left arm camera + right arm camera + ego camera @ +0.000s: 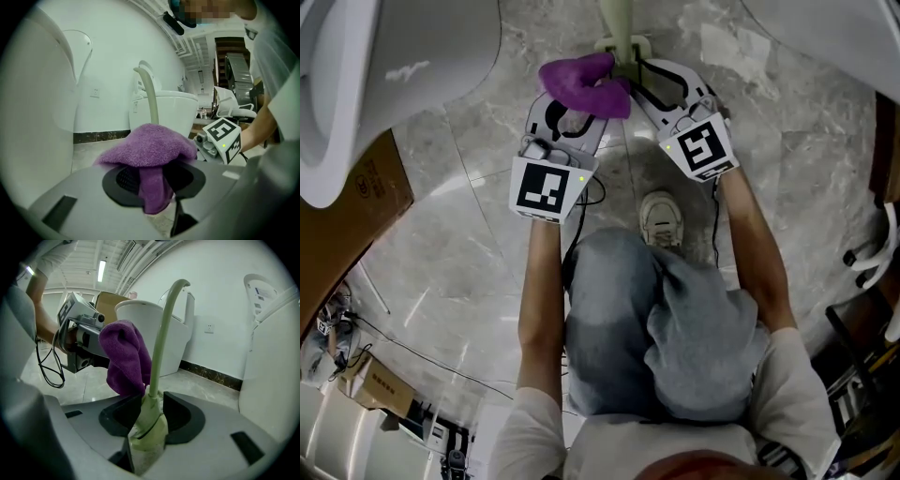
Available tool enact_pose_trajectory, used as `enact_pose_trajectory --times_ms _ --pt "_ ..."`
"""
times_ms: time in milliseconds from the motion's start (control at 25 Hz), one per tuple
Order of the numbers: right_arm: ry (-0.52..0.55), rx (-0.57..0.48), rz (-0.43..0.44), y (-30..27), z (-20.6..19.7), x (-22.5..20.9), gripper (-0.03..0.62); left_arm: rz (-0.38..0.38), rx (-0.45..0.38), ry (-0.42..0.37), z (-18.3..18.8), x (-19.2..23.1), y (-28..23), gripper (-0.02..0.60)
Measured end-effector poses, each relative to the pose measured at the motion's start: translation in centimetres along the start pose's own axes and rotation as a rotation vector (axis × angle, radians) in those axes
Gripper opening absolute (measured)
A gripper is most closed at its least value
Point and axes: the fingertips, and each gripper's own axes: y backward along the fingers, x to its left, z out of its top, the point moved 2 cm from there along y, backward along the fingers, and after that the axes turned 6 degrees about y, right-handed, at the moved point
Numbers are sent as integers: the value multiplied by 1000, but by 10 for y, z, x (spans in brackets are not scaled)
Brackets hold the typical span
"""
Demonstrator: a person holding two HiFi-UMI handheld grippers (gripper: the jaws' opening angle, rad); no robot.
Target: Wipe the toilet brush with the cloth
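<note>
The pale green toilet brush point(619, 23) stands upright on the floor, and its curved handle point(161, 333) rises between my right gripper's jaws. My right gripper point(149, 416) is open, with the brush's thick lower part point(147, 434) in the gap between its pads. A purple cloth point(581, 82) lies draped over my left gripper point(570, 111). One fold of the cloth point(152, 187) hangs down between the jaws, with both pads showing beside it. My left gripper point(152, 180) is open. The cloth point(124, 357) hangs right beside the brush handle point(151, 101).
A white toilet point(394, 56) is at the upper left and another white fixture point(825, 28) at the upper right. A cardboard box point(356, 187) stands at the left. The person's shoe point(661, 220) rests on the marble floor point(469, 272) just behind the grippers.
</note>
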Motion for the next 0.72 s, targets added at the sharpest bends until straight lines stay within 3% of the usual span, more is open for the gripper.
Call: enact_pose_trajectory --times_ms 320,480,720 --pt "29 -5 31 -21 -8 -1 170 -59 13 -19 -4 1 -33 201" --pt "48 6 43 -28 -14 -1 120 -81 25 -23 -13 -1 -47 207" --pt "93 8 41 -31 -14 0 94 -89 34 -30 -22 -1 -56 206"
